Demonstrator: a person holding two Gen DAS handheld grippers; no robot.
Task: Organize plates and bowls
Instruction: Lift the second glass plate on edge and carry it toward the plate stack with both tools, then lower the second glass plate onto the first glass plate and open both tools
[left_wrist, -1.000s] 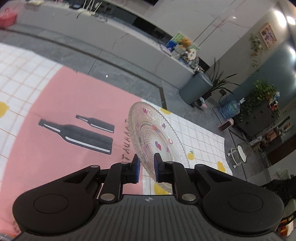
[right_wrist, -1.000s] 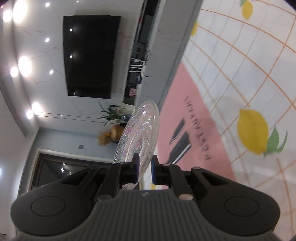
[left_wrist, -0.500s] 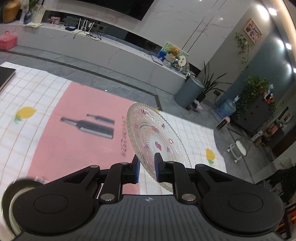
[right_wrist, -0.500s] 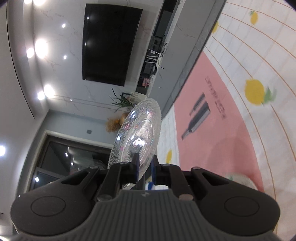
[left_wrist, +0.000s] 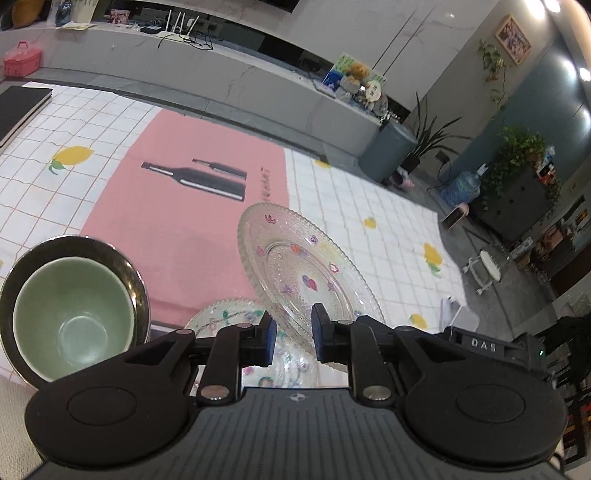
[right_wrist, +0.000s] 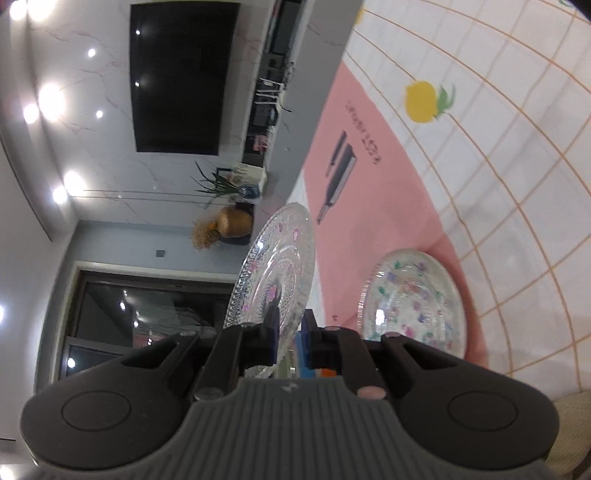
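Since the earlier frame, a green bowl (left_wrist: 70, 317) nested in a dark one has entered lower left. My left gripper (left_wrist: 293, 338), pitched down, has just been opening around the glass plate (left_wrist: 299, 273); my right gripper (right_wrist: 290, 338) clamps its rim.

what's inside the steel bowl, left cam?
A green bowl sits nested in the steel bowl, and it looks empty. The steel bowl's bottom is covered by it; the near edge is hidden behind the left claw.
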